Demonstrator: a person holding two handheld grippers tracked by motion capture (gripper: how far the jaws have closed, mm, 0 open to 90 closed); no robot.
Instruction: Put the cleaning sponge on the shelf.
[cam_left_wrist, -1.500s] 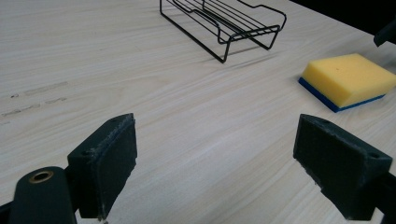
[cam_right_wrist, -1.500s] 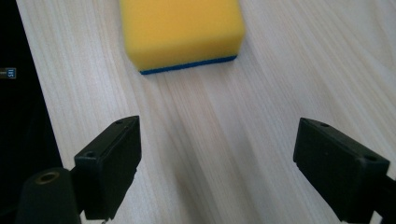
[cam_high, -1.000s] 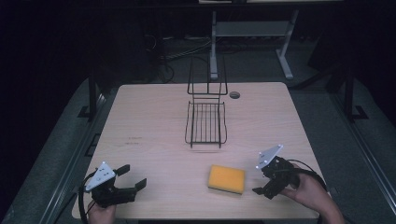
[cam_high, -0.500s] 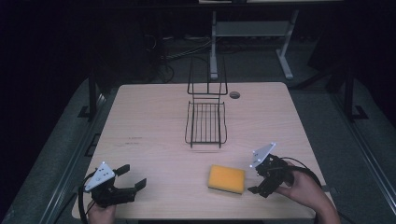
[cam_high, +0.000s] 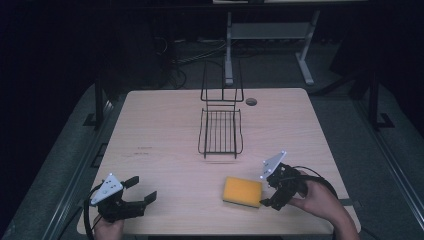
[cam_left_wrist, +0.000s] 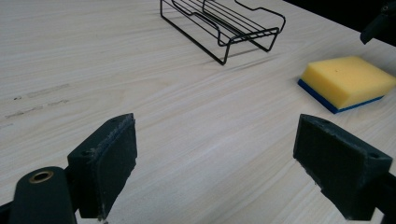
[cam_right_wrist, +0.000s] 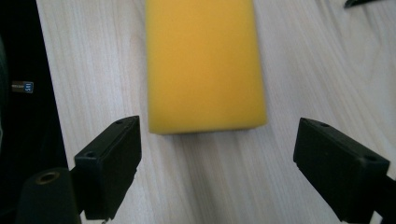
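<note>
A yellow sponge (cam_high: 242, 191) with a blue underside lies flat on the table's near right part; it also lies ahead in the right gripper view as the sponge (cam_right_wrist: 203, 60) and at the right as the sponge (cam_left_wrist: 348, 81). My right gripper (cam_high: 271, 192) is open just right of it, jaws pointing at its short end, not touching. My right gripper (cam_right_wrist: 215, 168) has nothing between its pads. At the near left corner my left gripper (cam_high: 140, 192) is open and empty; the left gripper (cam_left_wrist: 229, 168) faces bare wood.
A black wire rack (cam_high: 221, 125) with an upright back stands at the table's middle far side, seen too as the rack (cam_left_wrist: 224, 23). A small dark round grommet (cam_high: 251, 101) sits behind it. The wooden table (cam_high: 165, 130) has its front edge close to both hands.
My right gripper has moved left toward the sponge's right end. The left gripper and the sponge have stayed where they were.
</note>
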